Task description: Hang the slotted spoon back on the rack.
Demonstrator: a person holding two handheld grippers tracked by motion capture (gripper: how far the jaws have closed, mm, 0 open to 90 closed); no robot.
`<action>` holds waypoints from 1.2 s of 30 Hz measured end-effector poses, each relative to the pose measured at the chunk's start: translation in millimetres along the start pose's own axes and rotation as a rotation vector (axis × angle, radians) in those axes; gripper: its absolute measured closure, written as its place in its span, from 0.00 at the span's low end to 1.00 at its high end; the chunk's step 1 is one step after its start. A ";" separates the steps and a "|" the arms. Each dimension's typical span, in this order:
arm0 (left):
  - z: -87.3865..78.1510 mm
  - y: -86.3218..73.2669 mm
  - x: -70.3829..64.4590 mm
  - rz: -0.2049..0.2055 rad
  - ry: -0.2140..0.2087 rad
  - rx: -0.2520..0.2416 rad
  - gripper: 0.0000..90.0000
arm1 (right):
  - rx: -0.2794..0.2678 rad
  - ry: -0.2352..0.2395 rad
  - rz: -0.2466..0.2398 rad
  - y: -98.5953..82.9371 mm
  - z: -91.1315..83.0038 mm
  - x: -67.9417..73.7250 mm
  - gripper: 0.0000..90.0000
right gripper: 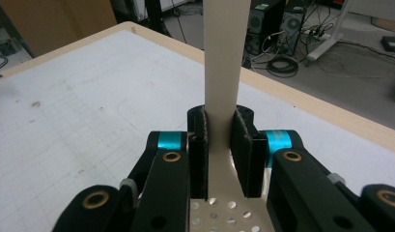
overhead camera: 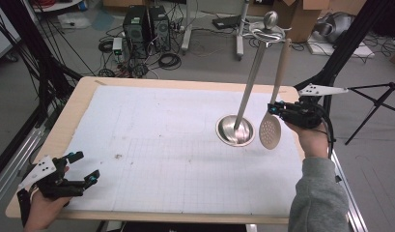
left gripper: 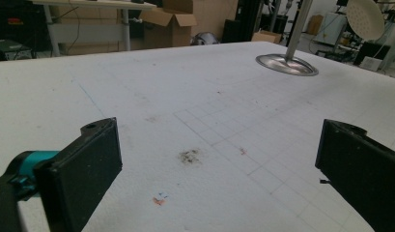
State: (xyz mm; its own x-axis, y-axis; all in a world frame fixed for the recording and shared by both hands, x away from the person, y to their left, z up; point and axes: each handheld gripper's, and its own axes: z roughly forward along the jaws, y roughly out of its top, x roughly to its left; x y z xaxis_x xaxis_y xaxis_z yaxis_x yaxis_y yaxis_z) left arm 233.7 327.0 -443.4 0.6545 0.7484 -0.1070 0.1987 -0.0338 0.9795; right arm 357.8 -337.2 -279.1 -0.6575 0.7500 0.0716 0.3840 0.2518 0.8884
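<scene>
- Gripper on the right is clamped on the handle of a cream skimmer, seen in the high view just right of the steel stand.
- The skimmer's perforated head hangs low, beside the stand's round base; its handle rises up and away, close along the stand's tilted pole.
- The stand's base rests on the white mat that covers the table; a knobbed top piece crowns the pole.
- The left gripper is held well to the left of the stand, over the near left corner of the mat, jaws spread apart with nothing between them.
- A grey sleeve comes in below the right hand.
- Computer towers and cables lie on the floor beyond the stand.
- In the left gripper view, the left gripper has both black jaws wide apart above the mat, which bears a dark smudge.
- The stand's base sits far off at upper right, with the skimmer's head above and right of it.
- In the right gripper view, the right gripper has its pads pressed on both edges of the skimmer handle, just above the holed head.
- The handle rises straight up from the jaws; the mat and the table's wooden edge lie beyond.
</scene>
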 end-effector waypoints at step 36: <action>-7.5 -2.1 3.6 -0.010 0.026 -0.002 0.03 | -0.112 -0.060 0.011 -0.3 11.8 8.9 0.56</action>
State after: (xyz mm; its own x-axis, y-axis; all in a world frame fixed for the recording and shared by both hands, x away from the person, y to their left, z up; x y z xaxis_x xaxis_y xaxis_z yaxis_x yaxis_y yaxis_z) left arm 230.2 334.7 -444.6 0.6334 0.7655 -0.1128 0.2036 -0.0243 0.9787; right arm 359.4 -323.4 -284.0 -0.6128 0.7882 0.0571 0.3138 0.1763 0.9330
